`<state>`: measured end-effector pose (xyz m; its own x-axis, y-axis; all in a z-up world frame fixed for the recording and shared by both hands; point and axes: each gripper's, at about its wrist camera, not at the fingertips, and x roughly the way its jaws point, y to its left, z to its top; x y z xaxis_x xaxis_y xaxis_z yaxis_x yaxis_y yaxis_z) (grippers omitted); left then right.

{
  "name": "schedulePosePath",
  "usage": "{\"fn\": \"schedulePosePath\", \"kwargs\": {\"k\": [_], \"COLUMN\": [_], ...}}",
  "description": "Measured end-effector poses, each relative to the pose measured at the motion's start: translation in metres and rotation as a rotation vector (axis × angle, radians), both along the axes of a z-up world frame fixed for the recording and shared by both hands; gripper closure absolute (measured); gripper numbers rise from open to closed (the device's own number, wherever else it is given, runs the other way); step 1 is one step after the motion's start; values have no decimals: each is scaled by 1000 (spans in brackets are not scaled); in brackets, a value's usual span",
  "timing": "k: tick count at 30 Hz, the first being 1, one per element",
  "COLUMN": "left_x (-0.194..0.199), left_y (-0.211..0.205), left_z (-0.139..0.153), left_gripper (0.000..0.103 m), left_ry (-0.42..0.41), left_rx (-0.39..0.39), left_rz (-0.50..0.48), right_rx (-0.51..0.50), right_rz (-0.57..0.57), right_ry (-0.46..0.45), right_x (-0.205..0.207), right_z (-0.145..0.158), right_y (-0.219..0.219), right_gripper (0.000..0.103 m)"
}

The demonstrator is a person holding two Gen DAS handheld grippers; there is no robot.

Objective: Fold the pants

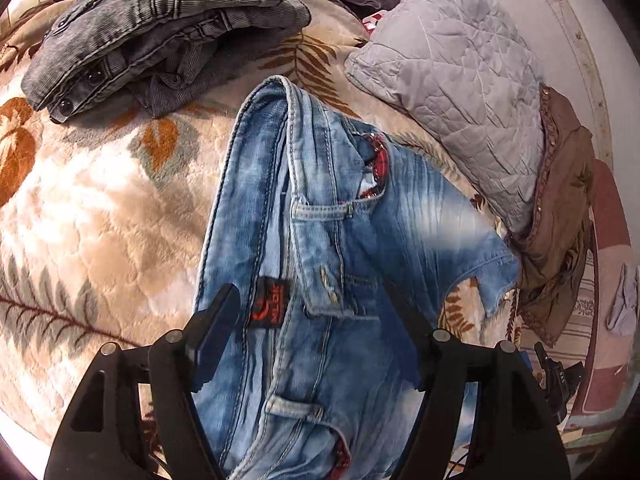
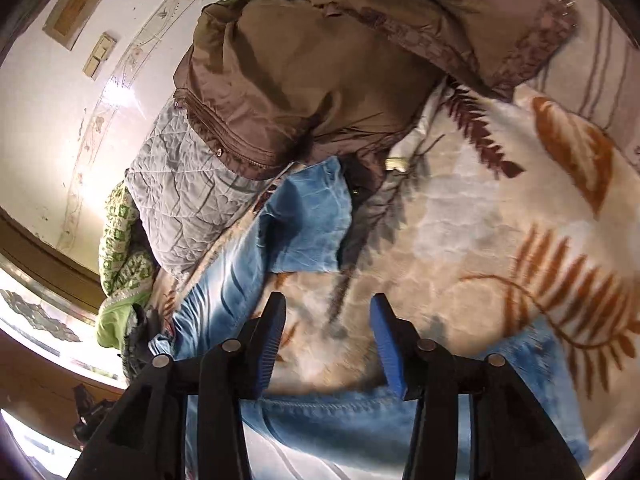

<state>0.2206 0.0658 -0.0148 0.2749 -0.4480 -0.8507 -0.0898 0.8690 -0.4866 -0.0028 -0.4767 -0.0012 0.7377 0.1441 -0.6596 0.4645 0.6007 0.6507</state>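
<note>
Light blue jeans (image 1: 320,216) lie bunched on the leaf-patterned blanket (image 1: 88,208), waistband toward my left gripper (image 1: 316,320). The left gripper's jaws stand wide, and the denim lies between and over them; its right finger is half covered by cloth. In the right wrist view, a leg of the jeans (image 2: 312,220) stretches away toward the brown jacket, and more denim (image 2: 360,420) lies under my right gripper (image 2: 328,340). The right gripper is open and empty just above the blanket (image 2: 500,220).
Folded grey jeans (image 1: 160,32) lie at the back left. A grey quilted pillow (image 1: 460,80) leans against the wall on the right. A brown jacket (image 2: 320,60) lies beside the pillow (image 2: 180,200). A green patterned cloth (image 2: 124,248) is at the bed's edge.
</note>
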Motion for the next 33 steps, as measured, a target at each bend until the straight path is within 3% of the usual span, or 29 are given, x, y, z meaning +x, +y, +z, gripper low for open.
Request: {"fn": "schedulePosePath", "kwargs": {"k": [3,7,12,13,14,15,16,18,19,21,23,26,27,29,33], "left_x": [26,50,71,75,77,79,78,67,60,52,48,44,41,35,27], "left_y": [-6,-20,-35,-38,-42,-46,-46,-40,-38,-35,-35,-29,-27,-23,-19], "left_z": [-13,-23,-38,-40,-41,-40,-38,-28,-22,-19,-26,-35,-34,-26,-4], "left_gripper": [33,33,33,39,62,77,82,85,96,97,97,96,95,94,93], "left_ry": [25,28,28,23,18,14,14,-32,-58,-67,-48,0,0,-4,-47], "left_rx": [-29,-3,11,9,27,58,49,-16,-26,-27,20,34,26,46,78], "left_rz": [35,18,0,-5,-10,-14,-16,0,-6,-19,-16,-3,-5,-16,-48], "right_rx": [86,219,300,305,303,284,254,186,149,-12,-126,-65,-28,10,-39], "right_rz": [-20,-41,-100,-110,-109,-101,-83,-44,-5,82,130,137,123,112,60], "right_ry": [-19,-39,-29,-20,-4,20,35,-78,-172,-297,-232,54,102,118,114], "right_x": [57,127,182,189,195,200,202,192,180,149,125,105,92,69,36], "right_z": [-12,-39,-71,-76,-81,-83,-79,-49,-29,5,4,-55,-72,-84,-67], "right_y": [-8,-17,-21,-22,-23,-24,-25,-26,-25,-12,-3,-10,-12,-11,-22], "right_gripper": [50,48,49,55,68,96,100,100,100,100,100,98,98,97,92]}}
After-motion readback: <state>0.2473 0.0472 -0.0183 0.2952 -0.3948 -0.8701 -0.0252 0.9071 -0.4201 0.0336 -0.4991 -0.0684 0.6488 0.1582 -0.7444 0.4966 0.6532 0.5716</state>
